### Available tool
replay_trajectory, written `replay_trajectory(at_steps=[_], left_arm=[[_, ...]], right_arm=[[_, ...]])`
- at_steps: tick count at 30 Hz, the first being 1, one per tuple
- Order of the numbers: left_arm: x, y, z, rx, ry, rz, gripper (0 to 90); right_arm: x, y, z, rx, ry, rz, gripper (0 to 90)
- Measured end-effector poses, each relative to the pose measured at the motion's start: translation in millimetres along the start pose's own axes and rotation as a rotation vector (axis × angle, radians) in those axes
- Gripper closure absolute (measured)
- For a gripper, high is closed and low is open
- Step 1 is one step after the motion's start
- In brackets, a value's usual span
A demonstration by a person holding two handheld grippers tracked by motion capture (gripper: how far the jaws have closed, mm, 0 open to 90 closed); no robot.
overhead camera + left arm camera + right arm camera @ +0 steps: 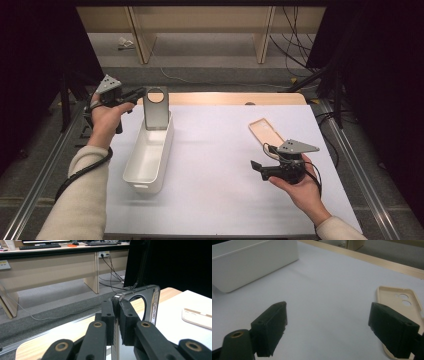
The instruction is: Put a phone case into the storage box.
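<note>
The fingers (126, 322) of the left gripper (134, 95) are clamped on the edge of a grey phone case (156, 107), held upright over the far end of the white bin (150, 157); lowering and release into the bin are judged to be called for next; the left hand (105, 117) is raised, forearm angled inward. The right gripper (257, 167) is held low over the table (215, 165), jaws wide apart, beside a beige phone case (265, 132).

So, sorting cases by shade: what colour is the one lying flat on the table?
Beige phone case, shown best in the right gripper view.
</note>
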State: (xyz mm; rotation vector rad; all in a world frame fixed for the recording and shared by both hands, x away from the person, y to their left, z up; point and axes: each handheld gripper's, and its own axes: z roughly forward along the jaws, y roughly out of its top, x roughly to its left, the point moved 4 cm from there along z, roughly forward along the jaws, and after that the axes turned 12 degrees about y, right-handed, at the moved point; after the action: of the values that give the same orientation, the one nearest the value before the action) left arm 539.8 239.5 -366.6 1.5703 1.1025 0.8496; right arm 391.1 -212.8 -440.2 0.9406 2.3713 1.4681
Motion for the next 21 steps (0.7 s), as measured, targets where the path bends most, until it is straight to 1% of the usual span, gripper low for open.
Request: replay_trajectory(at_steps=[4,21], left_arm=[[0.1,-3.1,3.9,0.001,-0.001,0.0,82.8],[3.2,-4.3,13.4,0.014,0.001,0.001,82.8]], right_arm=[[0.6,0.2,-0.1,0.0,0.0,-0.003,16.3],[0.4,-0.3,0.7,0.004,0.004,0.004,16.3]])
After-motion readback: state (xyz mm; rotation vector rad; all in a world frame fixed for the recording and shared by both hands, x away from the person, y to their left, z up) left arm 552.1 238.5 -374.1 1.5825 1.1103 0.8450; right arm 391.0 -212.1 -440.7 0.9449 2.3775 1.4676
